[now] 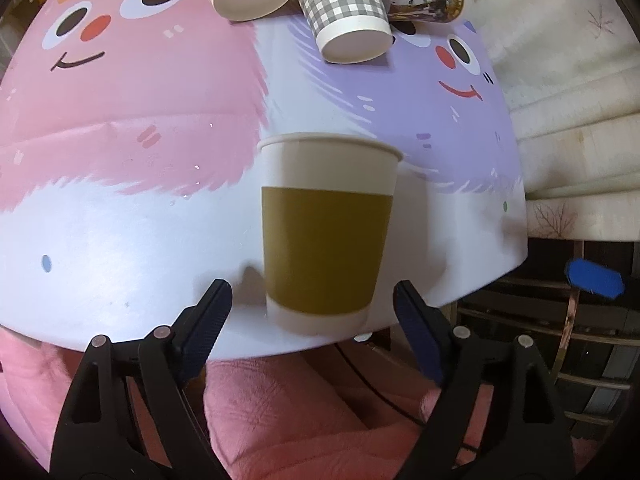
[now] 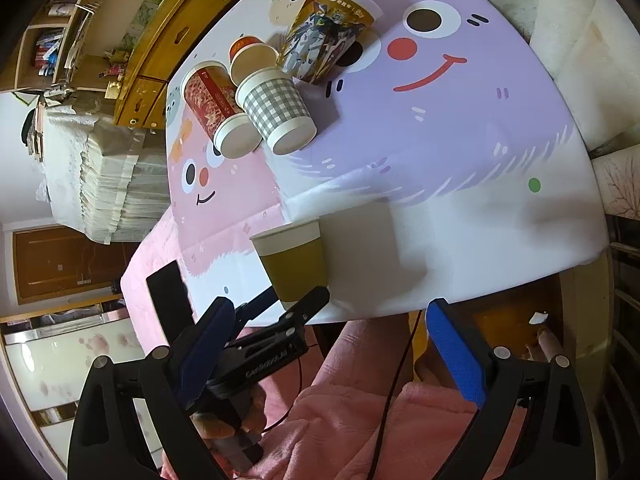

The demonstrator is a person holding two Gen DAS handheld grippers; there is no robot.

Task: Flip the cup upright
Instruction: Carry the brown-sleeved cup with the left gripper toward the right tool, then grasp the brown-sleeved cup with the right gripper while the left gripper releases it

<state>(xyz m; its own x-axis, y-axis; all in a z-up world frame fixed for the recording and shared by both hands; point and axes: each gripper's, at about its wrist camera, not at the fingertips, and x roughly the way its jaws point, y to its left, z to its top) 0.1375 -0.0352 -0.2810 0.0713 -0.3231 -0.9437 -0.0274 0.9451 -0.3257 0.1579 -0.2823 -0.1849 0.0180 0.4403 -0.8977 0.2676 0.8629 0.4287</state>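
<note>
Left wrist: cup [image 1: 326, 232] upright near table [image 1: 120, 240] edge.

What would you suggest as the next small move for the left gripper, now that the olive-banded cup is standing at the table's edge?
Probably draw the left gripper straight back. The olive-banded cup stands upright, rim up, near the table edge, and the open fingers flank its base with gaps on both sides. Any sideways drift could knock it over.

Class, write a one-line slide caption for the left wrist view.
Open left gripper flanks an upright olive-sleeved cup at the table edge.
</note>
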